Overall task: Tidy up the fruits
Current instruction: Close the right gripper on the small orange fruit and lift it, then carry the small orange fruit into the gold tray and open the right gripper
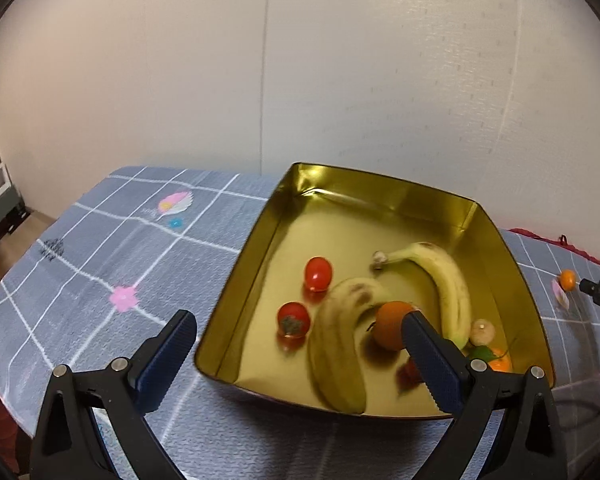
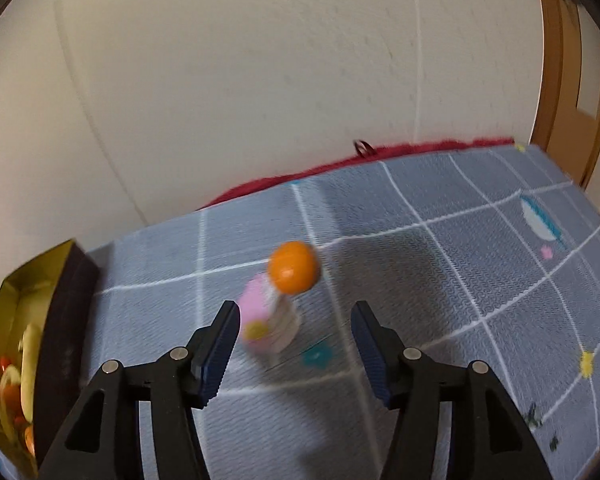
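Note:
A gold tin box [image 1: 496,248] on the table holds two bananas [image 1: 340,344] [image 1: 446,284], two red tomatoes [image 1: 318,273] [image 1: 293,319], an orange [image 1: 392,330] and more small fruit in its near right corner. My left gripper [image 1: 300,334] hangs open above the box's near left corner, nothing between its fingers. In the right wrist view a small orange fruit [image 2: 293,267] lies on the cloth just beyond my right gripper [image 2: 294,320], which is open and empty. The same fruit [image 1: 567,279] shows far right in the left wrist view, by the right gripper's tip [image 1: 598,294].
A blue-grey checked tablecloth [image 1: 100,272] covers the table. A pink and white printed feather motif [image 2: 266,322] sits under the small orange fruit. The gold box [image 2: 16,320] is at the left edge of the right wrist view. A wall stands behind the table, red fabric [image 2: 340,164] along it.

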A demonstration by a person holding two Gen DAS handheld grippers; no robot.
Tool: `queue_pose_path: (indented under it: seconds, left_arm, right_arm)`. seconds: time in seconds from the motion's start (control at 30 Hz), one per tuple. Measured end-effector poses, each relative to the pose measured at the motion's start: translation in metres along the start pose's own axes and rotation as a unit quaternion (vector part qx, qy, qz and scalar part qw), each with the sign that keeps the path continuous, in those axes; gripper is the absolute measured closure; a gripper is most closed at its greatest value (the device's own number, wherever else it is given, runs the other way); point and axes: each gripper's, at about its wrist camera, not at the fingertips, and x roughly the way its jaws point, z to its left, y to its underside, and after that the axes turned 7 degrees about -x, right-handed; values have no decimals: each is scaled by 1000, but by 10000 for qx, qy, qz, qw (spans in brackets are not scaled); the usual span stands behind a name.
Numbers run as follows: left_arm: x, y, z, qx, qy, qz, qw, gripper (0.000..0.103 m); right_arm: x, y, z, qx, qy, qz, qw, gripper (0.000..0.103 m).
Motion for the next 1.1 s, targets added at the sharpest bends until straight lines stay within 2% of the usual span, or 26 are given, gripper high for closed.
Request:
queue_pose_path:
  seconds: [0.2,0.4,0.57,0.63,0.8,0.93,1.1]
  left_arm:
    - [-2,5,-20,339,-47,-148,9993,0]
    - [5,5,-34,586,-66,-180,9981,0]
    - [9,6,-37,642,-85,-157,9978,0]
    - [10,6,-38,659,-89,-136,9977,0]
    - [13,8,-41,704,-99,-62,9975,0]
    - [12,9,-42,757,-155,-78,9970,0]
    - [12,9,-42,777,-211,-27,9967,0]
  right_arm:
    - [26,-15,-2,-36,-71,41,10000,44]
    - [49,-21,0,-147,65,235,9996,45]
    - [59,-20,1,-186,38,300,9994,68]
    - [62,-21,2,-277,119,273,9992,68]
    - [59,-19,3,-319,140,213,9992,68]
    - [42,-11,13,-361,86,114,9992,68]
    - [15,-8,40,-547,-298,-100,9980,68]
